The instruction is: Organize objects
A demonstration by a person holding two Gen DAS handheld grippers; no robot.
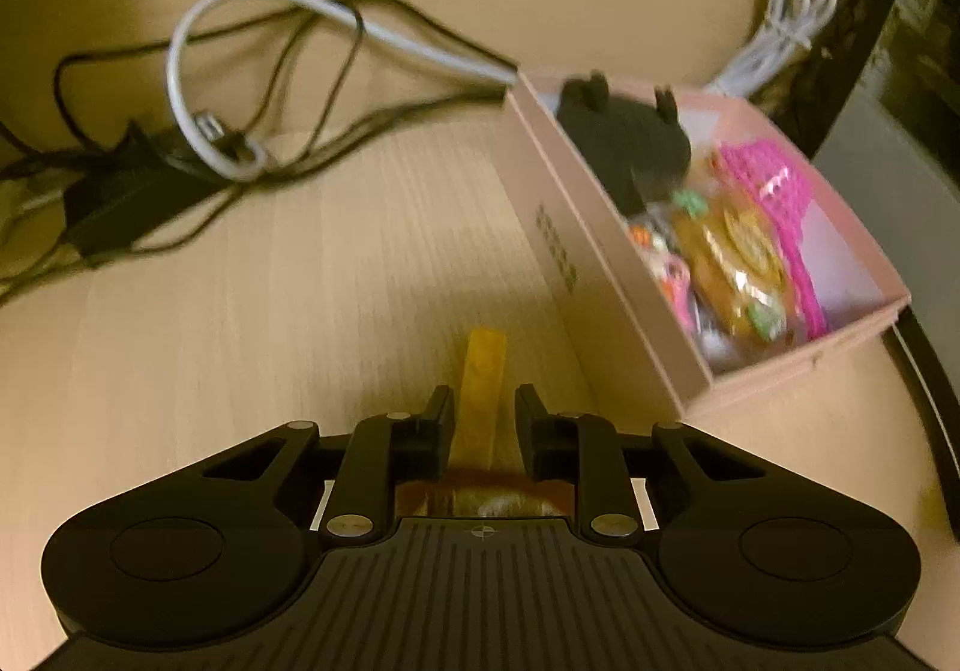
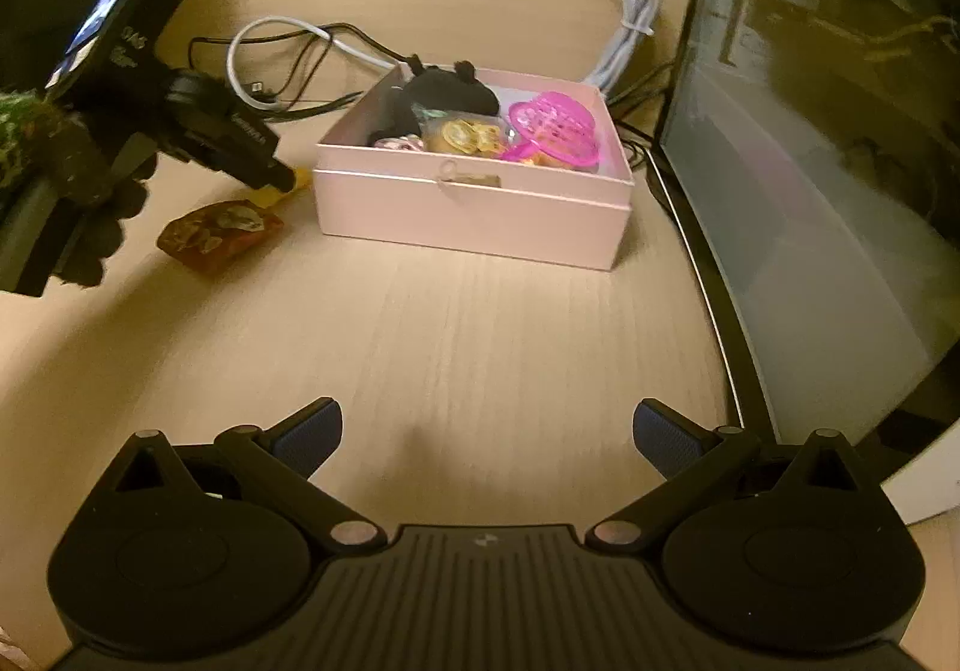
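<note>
Pale wood-grain laminate covers the desk (image 2: 480, 323), its lines running away from me toward a tangle of thin black cables (image 1: 312, 89) and a looped grey cord (image 1: 198, 89) at about eleven o'clock in my left view. A bundled white cable (image 2: 636, 11) lies at one o'clock past the box, and a dark glossy screen (image 2: 810, 161) rises along the right edge at three o'clock.

My left gripper (image 1: 483, 413) stands narrow, its black fingers close on either side of the yellow tab of a flat snack packet (image 2: 219, 236). Whether the pads actually press on it I cannot tell; the frame is blurred. The packet's amber-brown crinkled foil body lies on the desk at nine o'clock of the pink box (image 2: 474, 203), just beside it.

That box is rigid matte cardboard, square and lidless, with a small printed grid of squares on one side wall (too blurred to read). Inside sit a black soft thing with two ears (image 2: 450, 92), a clear bag of gold coins (image 2: 471, 134) and a pink plastic lattice piece (image 2: 555, 128).

My right gripper (image 2: 486, 437) hangs wide, its blue ribbed pads (image 2: 309, 440) empty above bare desk. White lettering on the left rig's black housing is unreadable.
</note>
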